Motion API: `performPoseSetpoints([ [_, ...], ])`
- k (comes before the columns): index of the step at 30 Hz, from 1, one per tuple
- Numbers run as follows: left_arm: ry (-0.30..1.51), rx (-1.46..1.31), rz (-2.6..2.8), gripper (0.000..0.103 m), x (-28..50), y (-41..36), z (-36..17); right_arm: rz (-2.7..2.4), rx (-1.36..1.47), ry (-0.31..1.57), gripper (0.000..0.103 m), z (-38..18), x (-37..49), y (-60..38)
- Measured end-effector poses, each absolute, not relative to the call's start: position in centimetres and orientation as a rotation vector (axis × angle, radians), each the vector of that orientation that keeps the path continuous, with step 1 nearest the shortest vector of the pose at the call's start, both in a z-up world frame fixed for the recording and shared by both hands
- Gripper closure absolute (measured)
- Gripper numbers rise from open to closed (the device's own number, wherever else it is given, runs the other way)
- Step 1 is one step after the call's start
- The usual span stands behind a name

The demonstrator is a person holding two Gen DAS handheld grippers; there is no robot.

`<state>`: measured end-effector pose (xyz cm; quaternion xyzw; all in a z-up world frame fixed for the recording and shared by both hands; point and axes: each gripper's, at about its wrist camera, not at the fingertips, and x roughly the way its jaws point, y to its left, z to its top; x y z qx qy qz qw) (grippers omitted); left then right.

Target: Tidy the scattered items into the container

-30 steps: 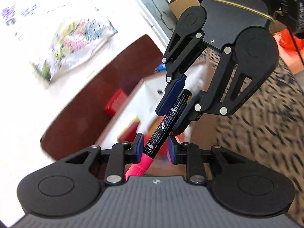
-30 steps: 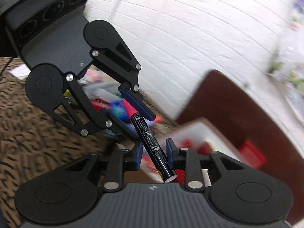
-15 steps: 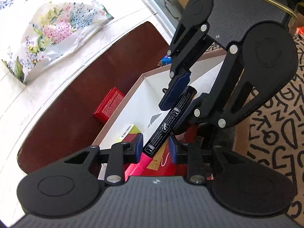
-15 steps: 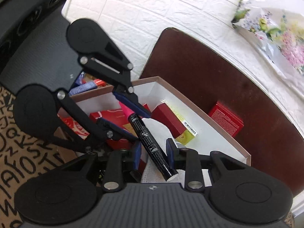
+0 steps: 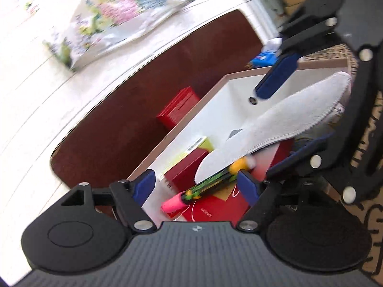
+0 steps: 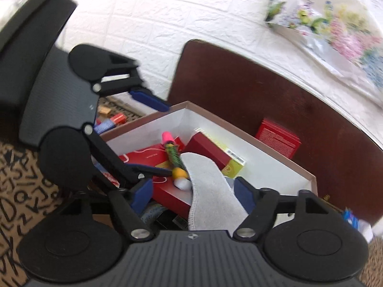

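Marker dropped in box, both claws spread wide, empty.
Left claw (image 5: 196,184), right claw (image 6: 192,189) over box (image 6: 263,165); marker (image 6: 172,154) inside; next, fetching red carton (image 6: 277,138) outside.

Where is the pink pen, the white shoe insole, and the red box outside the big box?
pink pen (image 6: 172,153), right wrist view, on its green patterned barrel.
white insole (image 5: 282,122), left wrist view, on its flat middle.
red box (image 6: 277,138), right wrist view, on its top face.

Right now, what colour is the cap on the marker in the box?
Bright pink cap, clearest in the right wrist view, on the marker lying in the box.
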<state>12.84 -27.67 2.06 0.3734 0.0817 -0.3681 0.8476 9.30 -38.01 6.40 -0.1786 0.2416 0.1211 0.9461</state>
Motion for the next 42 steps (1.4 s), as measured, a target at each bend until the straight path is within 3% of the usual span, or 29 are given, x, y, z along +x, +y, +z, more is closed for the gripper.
performPoseSetpoints([
  [3,0.194,0.76,-0.698,0.022,13.1,-27.7,1.9,0.187,-0.293,0.472,0.009,6.5,8.6,-38.3],
  [7,0.233,0.701,-0.608,0.01,12.6,-27.3,2.3,0.122,-0.163,0.442,0.0,6.7,7.4,-38.8],
  [10,0.271,0.631,-0.521,0.0,12.6,-27.2,2.4,0.061,-0.072,0.417,0.0,6.5,6.4,-39.0],
  [20,0.415,0.384,-0.332,0.0,10.3,-24.2,3.3,-0.12,0.183,0.397,0.0,5.6,2.5,-38.4],
  [27,0.502,0.297,-0.346,0.0,7.3,-20.8,3.5,-0.399,0.183,0.352,0.0,4.6,-1.7,-36.9],
  [36,0.616,0.283,-0.354,0.0,2.4,-17.9,1.2,-0.281,0.364,0.594,0.0,1.8,-2.7,-37.4],
  [42,0.584,0.291,-0.354,0.0,1.0,-17.7,1.8,-0.277,0.219,0.586,0.0,1.8,-3.1,-35.6],
])
